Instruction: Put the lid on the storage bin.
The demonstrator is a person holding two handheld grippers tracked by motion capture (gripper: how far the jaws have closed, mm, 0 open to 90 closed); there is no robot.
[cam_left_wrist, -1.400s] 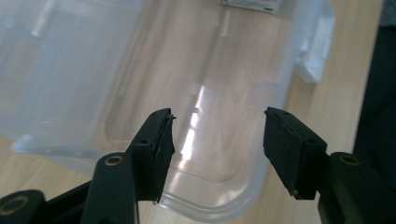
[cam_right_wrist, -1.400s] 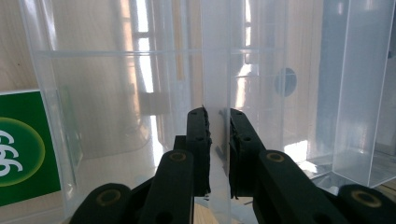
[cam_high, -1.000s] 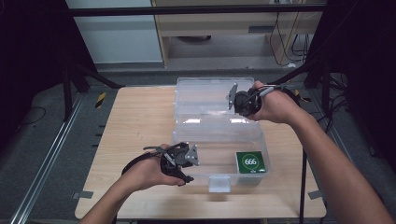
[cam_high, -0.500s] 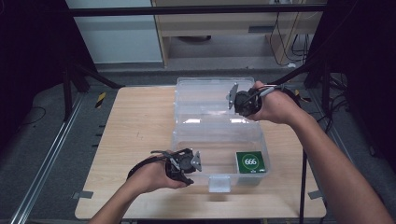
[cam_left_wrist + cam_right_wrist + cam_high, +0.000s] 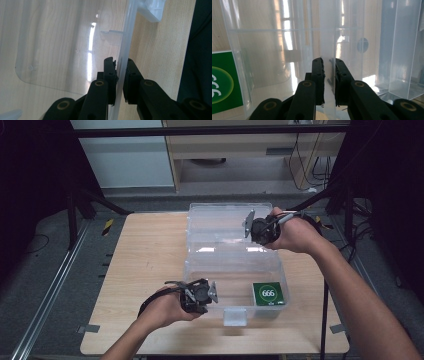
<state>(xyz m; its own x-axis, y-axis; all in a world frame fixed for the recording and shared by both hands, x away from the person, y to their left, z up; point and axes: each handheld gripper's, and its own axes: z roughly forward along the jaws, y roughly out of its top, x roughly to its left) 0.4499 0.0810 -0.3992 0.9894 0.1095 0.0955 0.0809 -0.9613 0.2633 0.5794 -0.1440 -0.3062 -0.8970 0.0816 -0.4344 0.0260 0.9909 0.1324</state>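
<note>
A clear plastic box [image 5: 283, 270] stands on the wooden table with its lid [image 5: 220, 215] folded back. A green card [image 5: 268, 294] printed "666" lies in its front right corner, also at the left of the right gripper view as the green card [image 5: 222, 82]. My left gripper [image 5: 211, 293] is at the box's front left wall; its jaws have just been closing, and that thin clear wall [image 5: 125, 45] is pinched between them at my left gripper [image 5: 121, 62]. My right gripper [image 5: 249, 225] sits at the box's rear, shut on an upright clear panel [image 5: 328, 30] that runs between the jaws of my right gripper [image 5: 329, 61].
The box's front latch [image 5: 234, 316] juts toward the table's near edge. Bare wooden tabletop [image 5: 145, 255] lies left of the box. Black frame posts and cables flank the table, and a shelf unit stands on the floor beyond it.
The left gripper's jaws have closed onto the box's front left wall after a slight shift toward it. The right hand and its gripper have held still at the rear.
</note>
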